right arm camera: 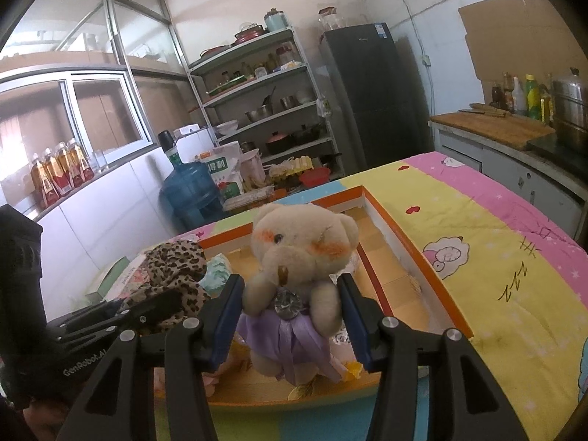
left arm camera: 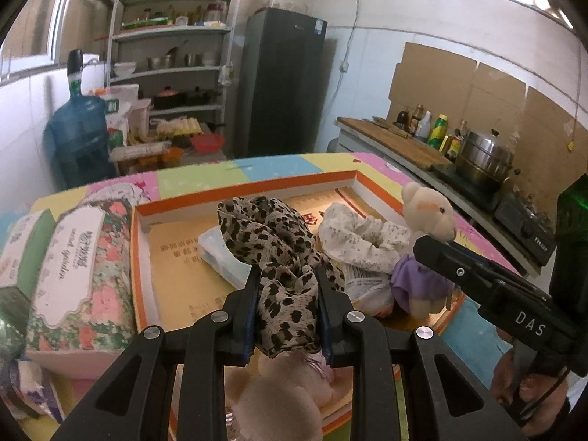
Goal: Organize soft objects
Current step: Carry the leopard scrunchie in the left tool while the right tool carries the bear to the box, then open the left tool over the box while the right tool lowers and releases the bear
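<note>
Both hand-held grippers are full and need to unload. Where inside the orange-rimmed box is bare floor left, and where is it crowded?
Bare floor lies along the shallow orange-rimmed box's left wall, beside the pale blue cloth, and in the far right corner behind the beige teddy bear in a purple skirt. The near middle is crowded: leopard-print scarf, white lacy fabric, a pink plush.
</note>
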`<state>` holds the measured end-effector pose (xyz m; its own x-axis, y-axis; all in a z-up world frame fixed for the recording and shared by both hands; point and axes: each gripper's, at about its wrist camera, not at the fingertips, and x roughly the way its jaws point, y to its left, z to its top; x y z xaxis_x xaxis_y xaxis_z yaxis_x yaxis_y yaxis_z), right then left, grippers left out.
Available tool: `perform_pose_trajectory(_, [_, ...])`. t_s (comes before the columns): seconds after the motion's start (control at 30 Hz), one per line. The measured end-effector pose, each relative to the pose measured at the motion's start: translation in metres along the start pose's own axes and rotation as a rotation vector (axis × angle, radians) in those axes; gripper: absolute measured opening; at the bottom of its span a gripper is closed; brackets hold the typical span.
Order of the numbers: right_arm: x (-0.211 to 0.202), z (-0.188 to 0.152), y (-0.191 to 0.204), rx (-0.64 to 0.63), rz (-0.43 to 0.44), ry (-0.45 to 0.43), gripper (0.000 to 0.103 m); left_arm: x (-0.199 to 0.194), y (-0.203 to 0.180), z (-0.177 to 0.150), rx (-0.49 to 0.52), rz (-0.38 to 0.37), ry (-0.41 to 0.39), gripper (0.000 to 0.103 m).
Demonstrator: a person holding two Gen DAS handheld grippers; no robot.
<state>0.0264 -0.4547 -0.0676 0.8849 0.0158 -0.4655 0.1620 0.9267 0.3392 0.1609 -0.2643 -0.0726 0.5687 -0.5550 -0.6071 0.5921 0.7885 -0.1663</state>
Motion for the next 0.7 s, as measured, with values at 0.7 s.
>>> perform_pose_trajectory(0.7, [0.016,0.004,0.001,-0.008,-0.006,0.038,0.058,0.009,0.014,0.002,-0.071,-0.029,0.002,0.060])
